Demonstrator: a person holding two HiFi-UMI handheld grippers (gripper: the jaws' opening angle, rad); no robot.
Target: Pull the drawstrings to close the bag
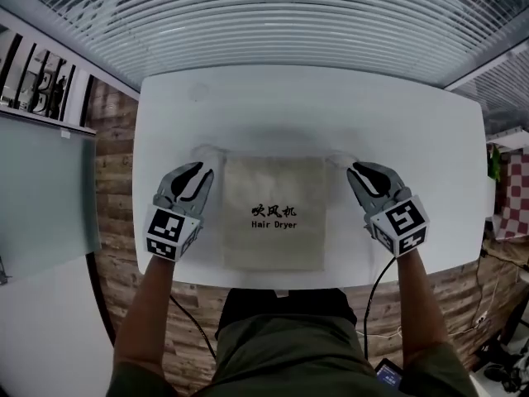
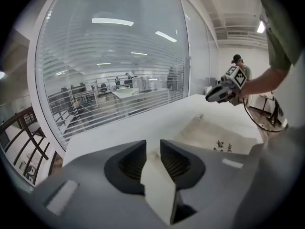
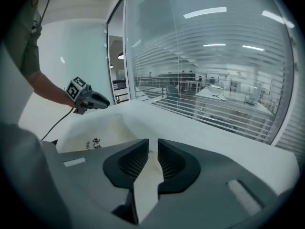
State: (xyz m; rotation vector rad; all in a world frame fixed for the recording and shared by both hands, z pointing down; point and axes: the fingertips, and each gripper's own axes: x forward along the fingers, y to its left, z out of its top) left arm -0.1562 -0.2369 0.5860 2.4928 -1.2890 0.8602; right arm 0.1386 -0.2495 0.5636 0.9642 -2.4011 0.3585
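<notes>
Head view: left tongs [image 1: 199, 170], right tongs [image 1: 355, 170] on bag [image 1: 273, 213] drawstrings [image 1: 208, 149]; blinds [image 1: 289, 15] beyond table [image 1: 314, 106]

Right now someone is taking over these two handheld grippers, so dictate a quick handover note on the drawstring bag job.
Left gripper: jaws almost together, apparently pinching the thin pale left drawstring at the bag's top left corner.
Right gripper: likewise on the right drawstring at the top right corner.
Beige fabric bag printed "Hair Dryer": lies flat on the white table, with its mouth on the far side.
Done: both cords appear gripped.
Left: pull the cords outward. The mouth is full width, not cinched.
</notes>
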